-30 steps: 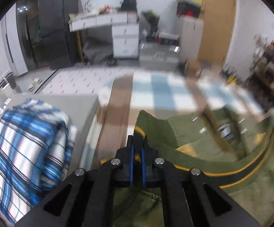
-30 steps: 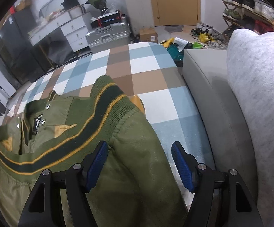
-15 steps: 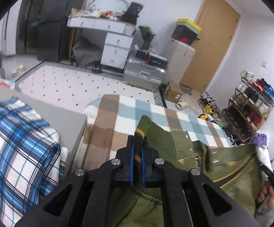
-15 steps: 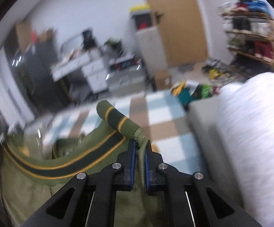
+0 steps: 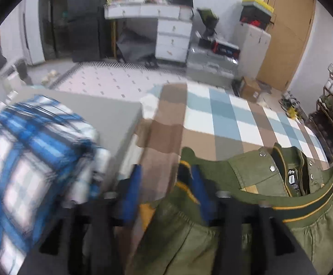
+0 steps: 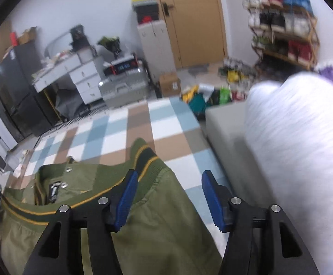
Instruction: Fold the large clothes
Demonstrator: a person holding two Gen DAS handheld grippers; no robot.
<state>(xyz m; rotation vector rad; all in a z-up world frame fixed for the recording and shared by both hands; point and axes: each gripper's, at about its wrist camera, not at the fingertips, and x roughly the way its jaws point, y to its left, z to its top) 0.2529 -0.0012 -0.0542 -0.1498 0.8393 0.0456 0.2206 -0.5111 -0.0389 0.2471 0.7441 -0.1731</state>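
Letting go: both grippers' jaws have just been opening; half a second ago each was clamped on a ribbed corner of the green jacket, now neither presses on it.
Left gripper (image 5: 166, 190): jaws spread; the left ribbed corner (image 5: 184, 171) lies loose between them, against the inner blue pad, not squeezed.
Right gripper (image 6: 168, 199): jaws spread; the right ribbed corner (image 6: 144, 158) sits just ahead of the left pad, and jacket cloth lies under the gap, unpinched.
Jacket (image 6: 161, 217): green bomber with yellow-striped ribbing, lying on the checked blanket (image 6: 120, 142) at its near edge, collar and label facing up, hem band across the front.
Meaning for the task: I judge one fold has just been laid down and released; the jacket looks only partly folded, so another grip and fold likely remain.
Count, jackets: one.
Count, grippers: two, each with two blue pads.
Count, ribbed corners in view: two, one by each gripper.
Count, other cloth: one blue plaid bundle (image 5: 33, 160) on the grey seat beyond the blanket's left edge; one pale cushion (image 6: 299, 149) beyond its right edge.
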